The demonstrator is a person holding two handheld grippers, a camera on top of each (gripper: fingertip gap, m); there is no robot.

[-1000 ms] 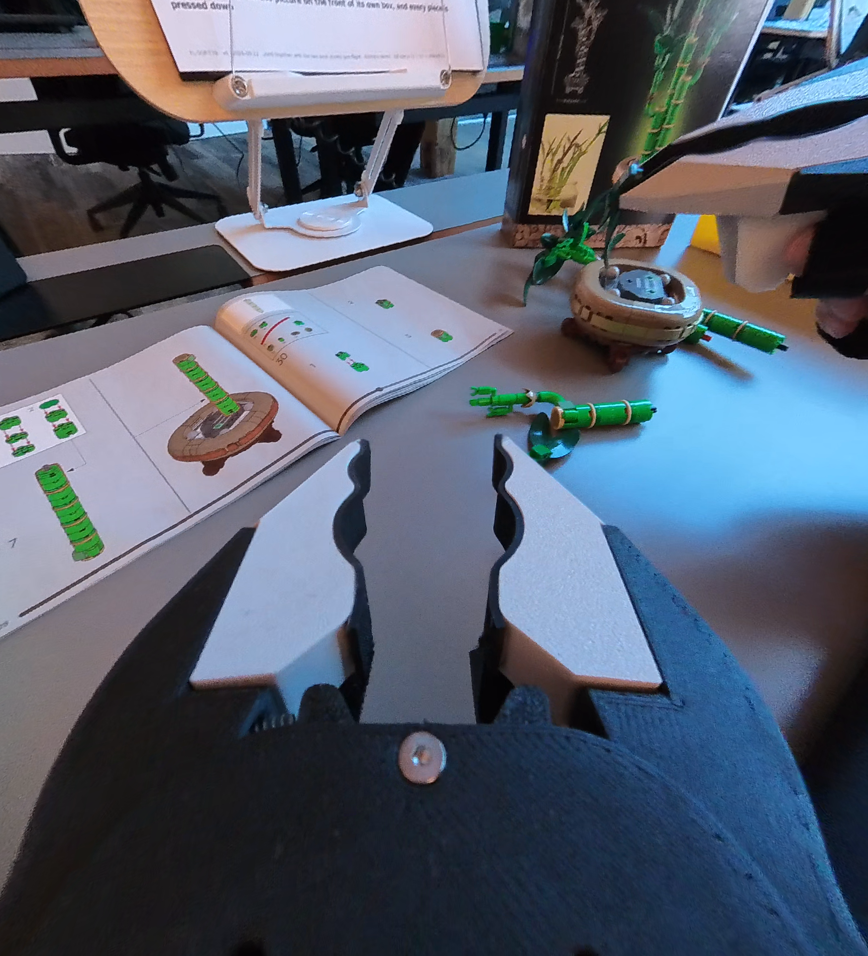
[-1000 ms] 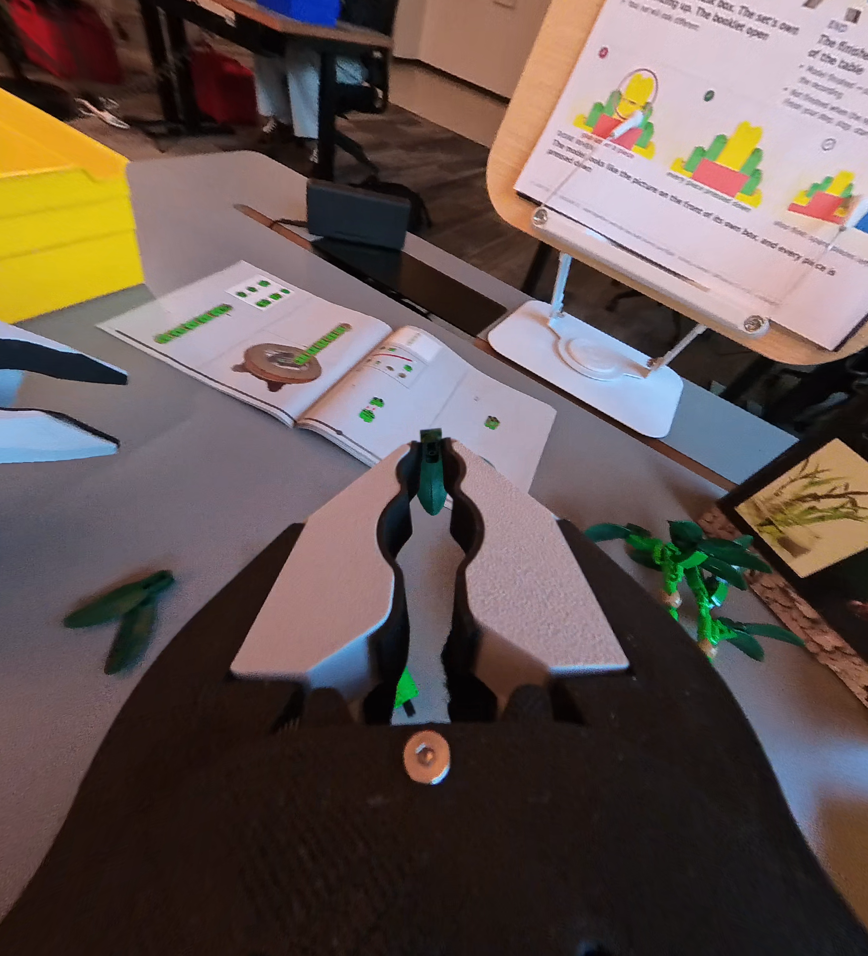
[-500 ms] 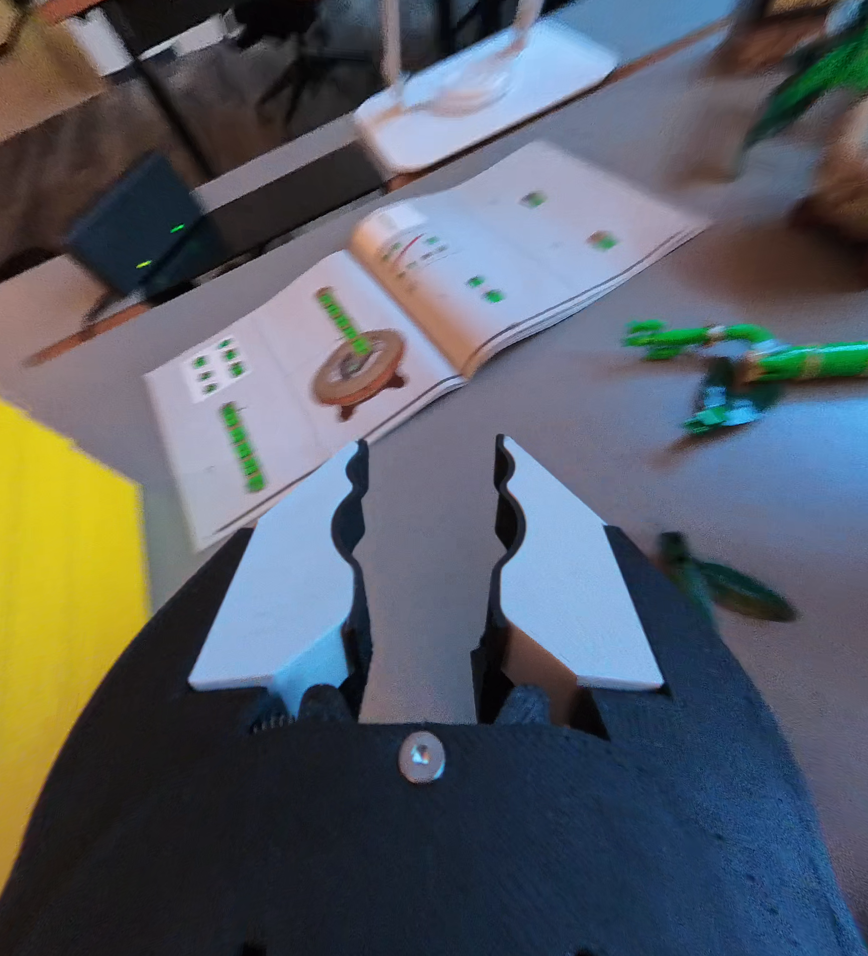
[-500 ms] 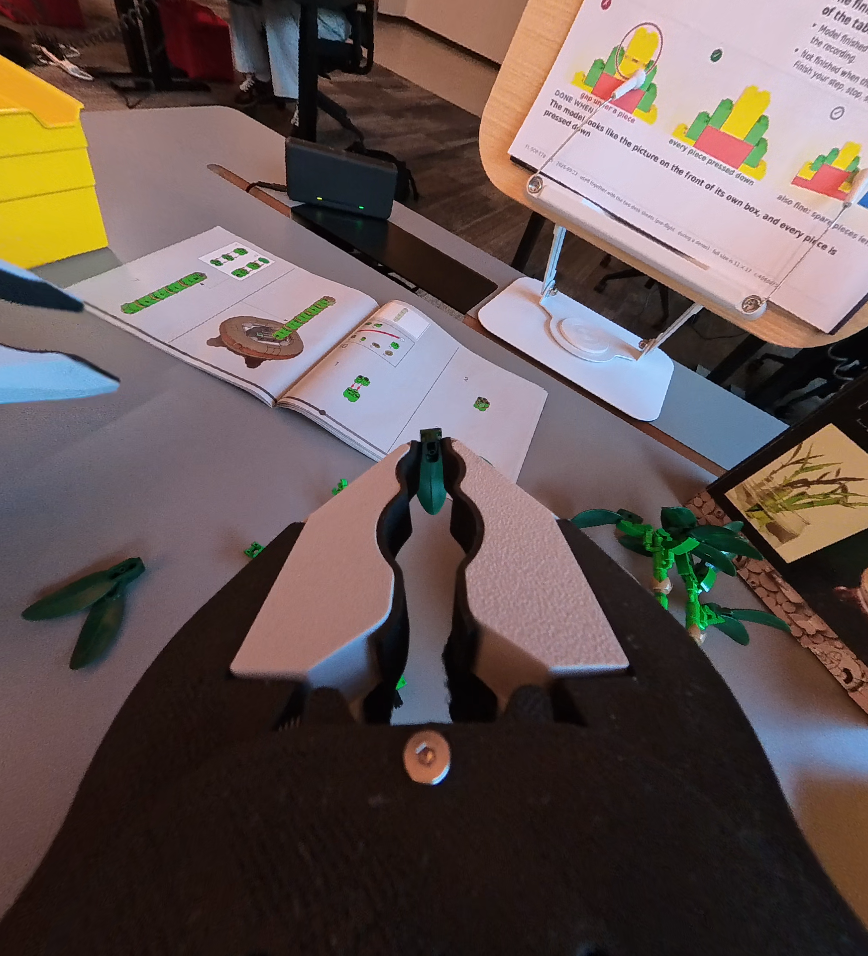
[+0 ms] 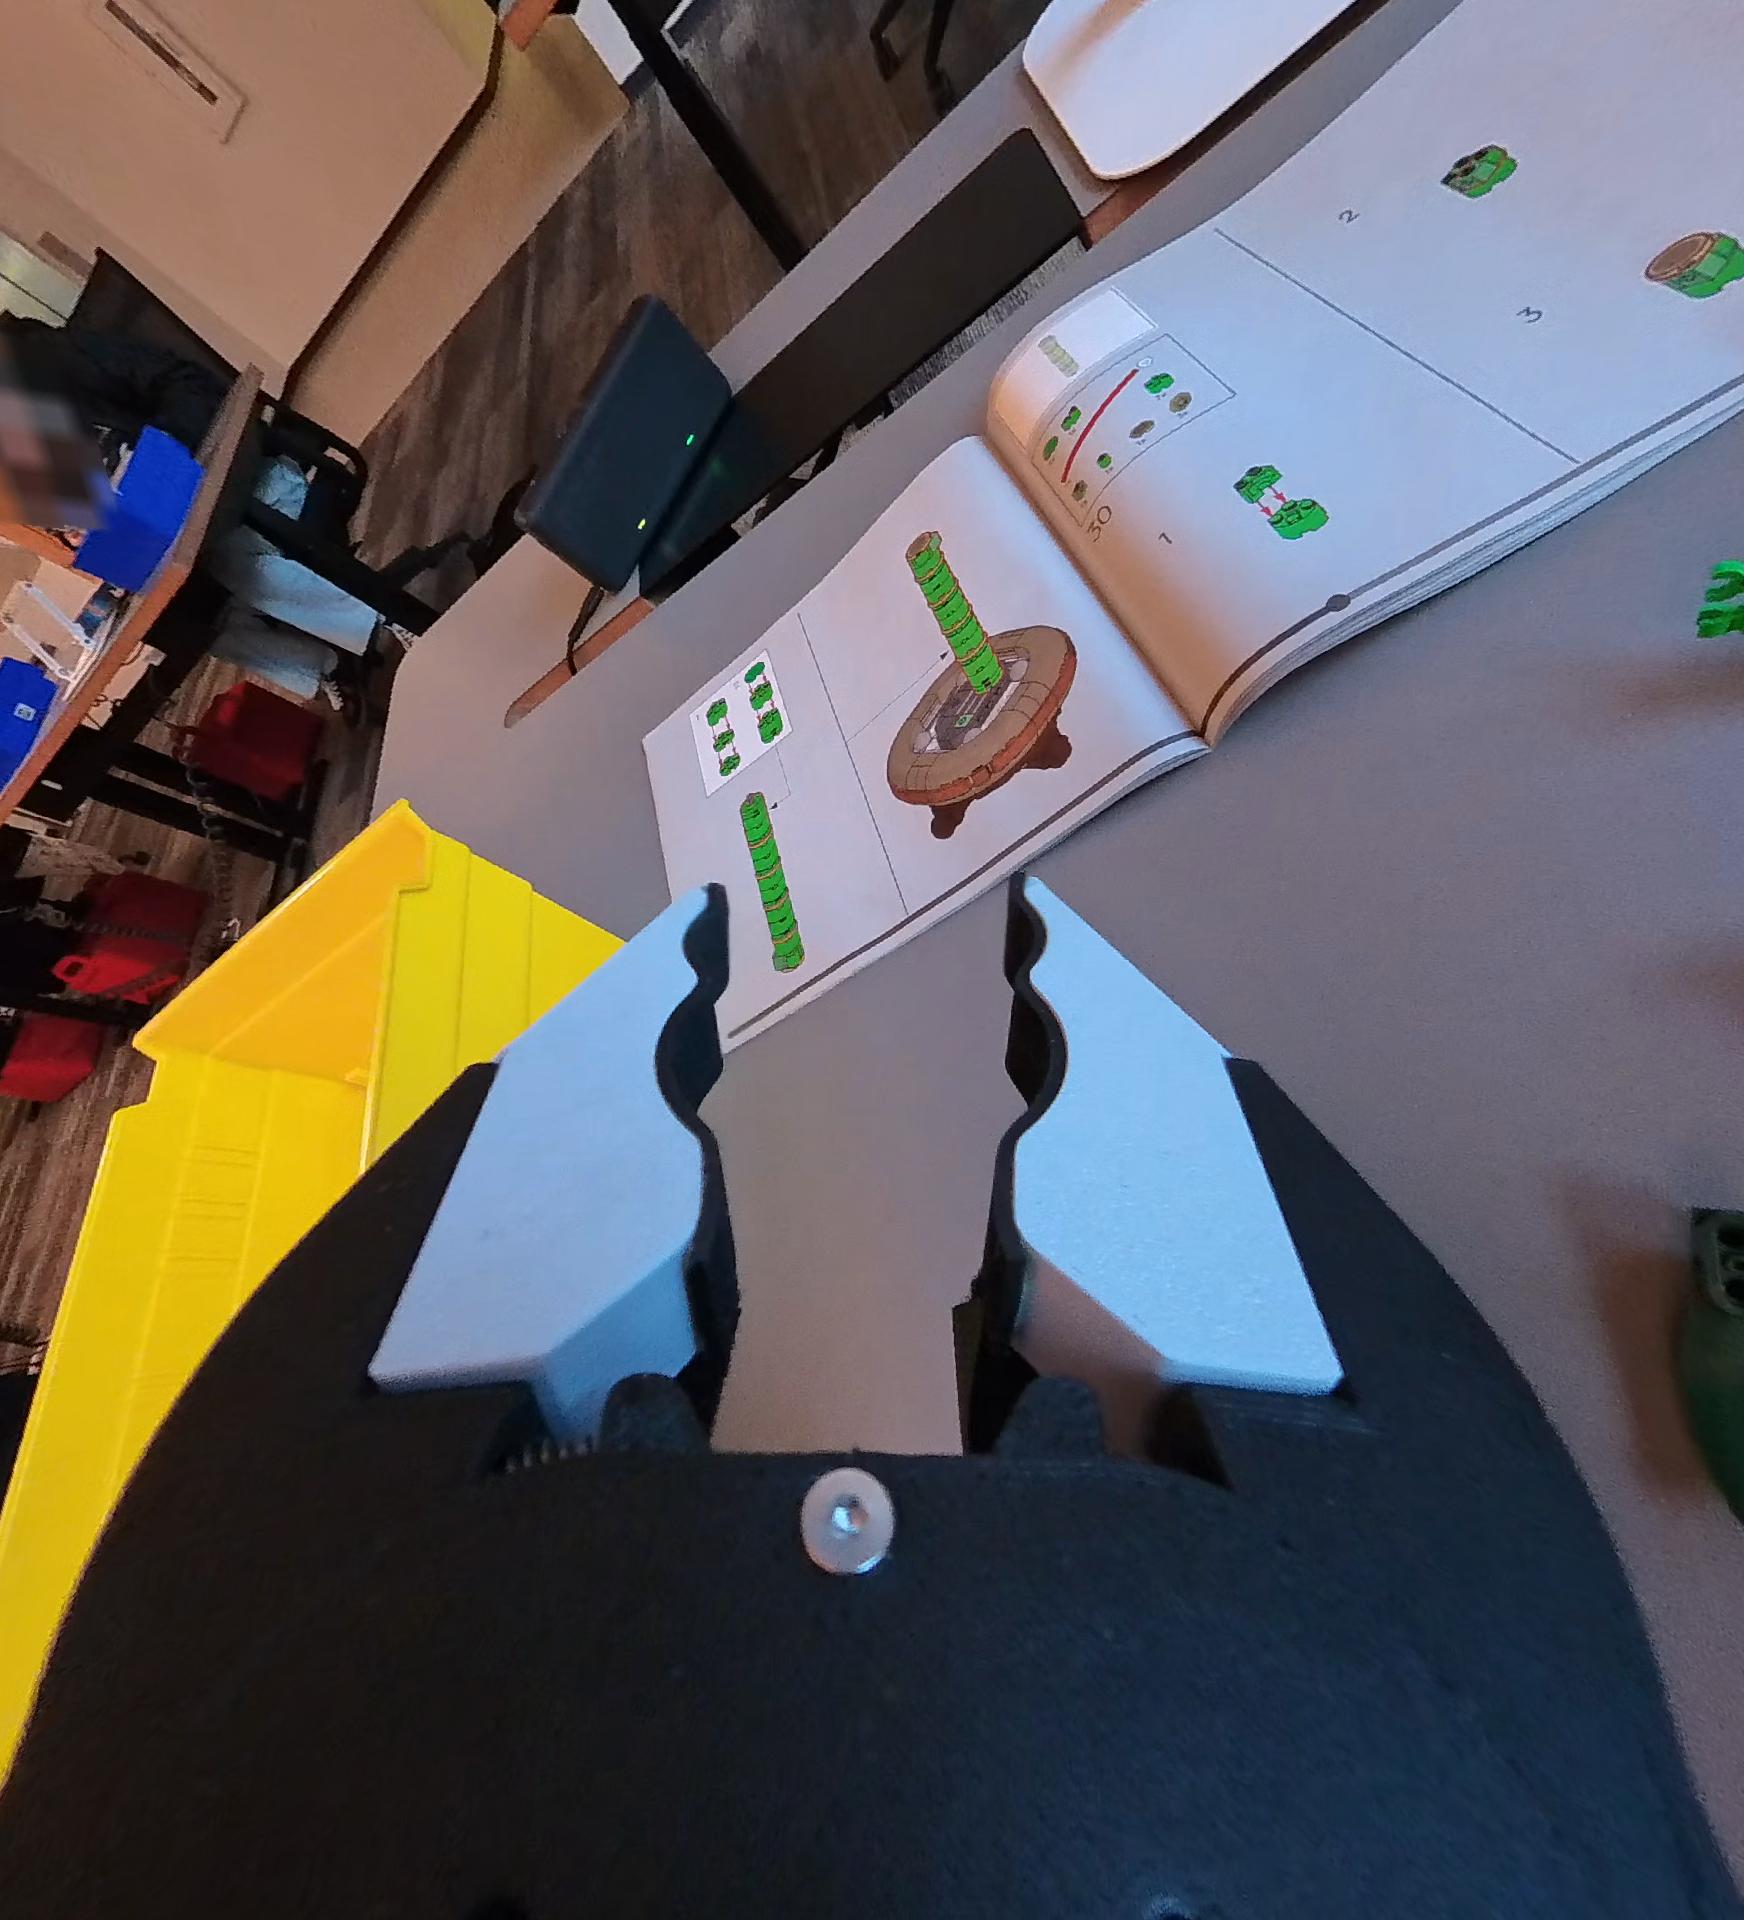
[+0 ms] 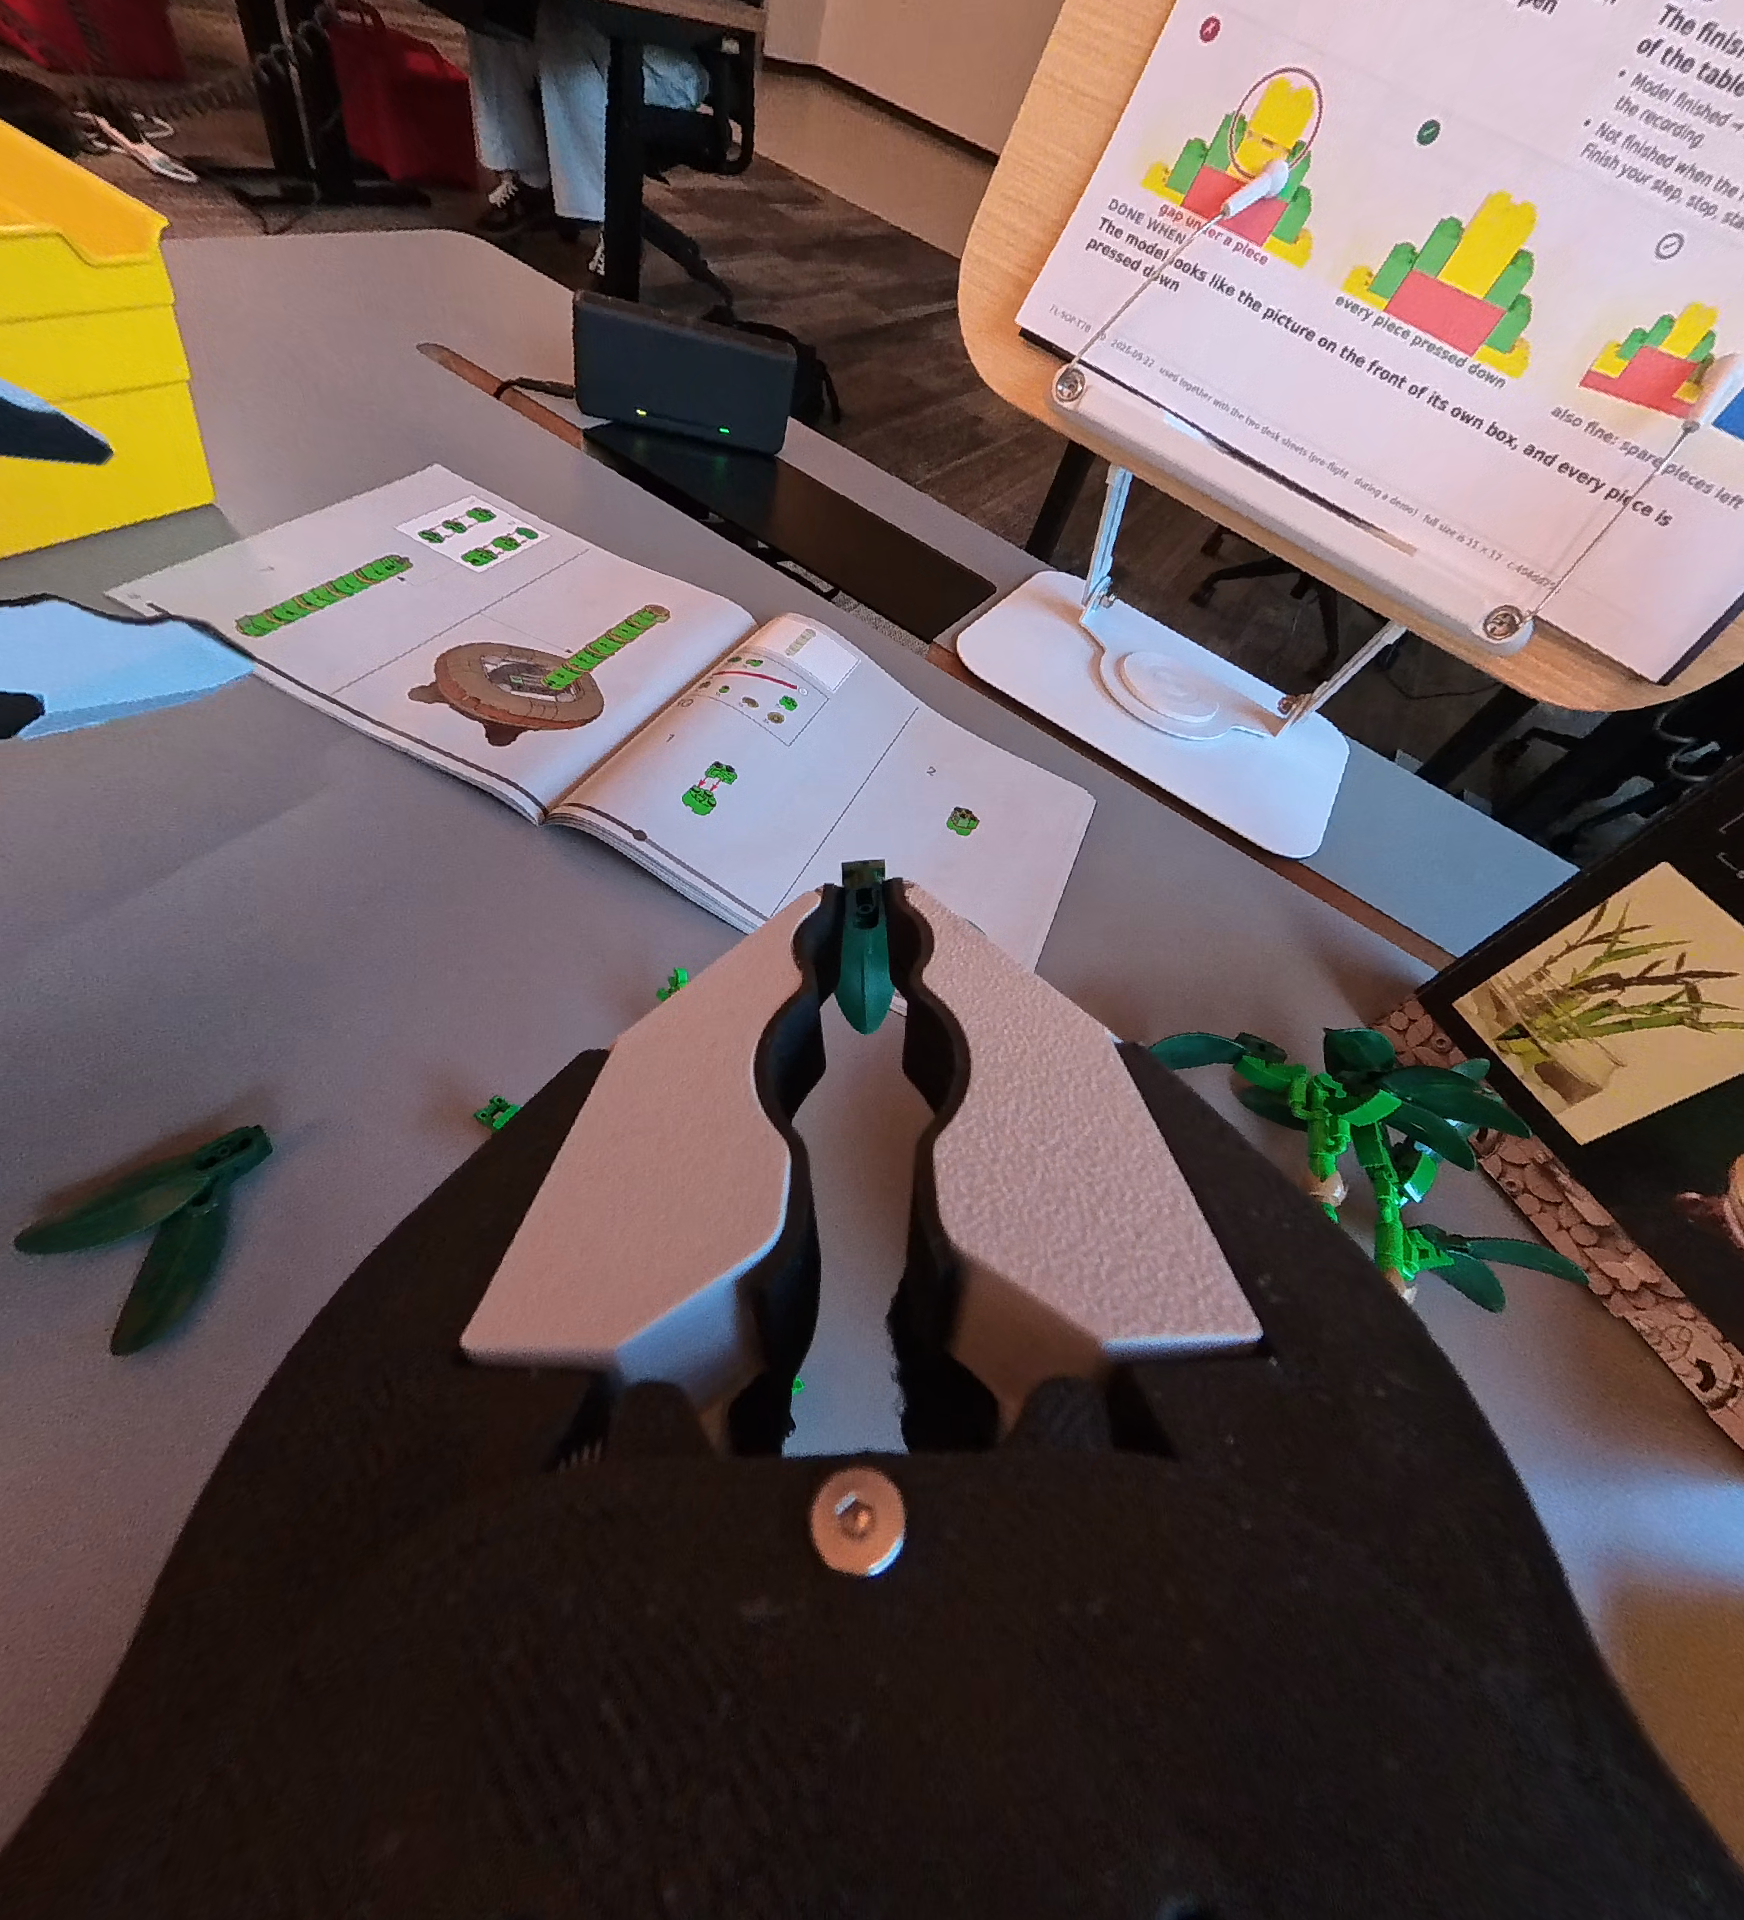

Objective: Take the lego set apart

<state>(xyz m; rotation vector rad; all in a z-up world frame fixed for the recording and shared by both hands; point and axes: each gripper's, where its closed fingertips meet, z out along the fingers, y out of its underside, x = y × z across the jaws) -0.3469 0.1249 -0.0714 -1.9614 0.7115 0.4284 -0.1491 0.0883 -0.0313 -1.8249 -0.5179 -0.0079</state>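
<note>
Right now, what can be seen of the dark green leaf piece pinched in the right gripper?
The dark green plastic leaf piece is slim and pointed, smooth and slightly glossy, with a small squared connector end poking out past the fingertips. The right gripper is shut on it near that connector end, the grey fingers pressing either side, while its pointed tip hangs back into the gap between them. It is held above the grey table, touching nothing else.

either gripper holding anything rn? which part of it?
Right gripper pinches a dark green leaf piece at its stud end between the fingertips, blade pointing back toward the camera. Left gripper is open and empty.
</note>
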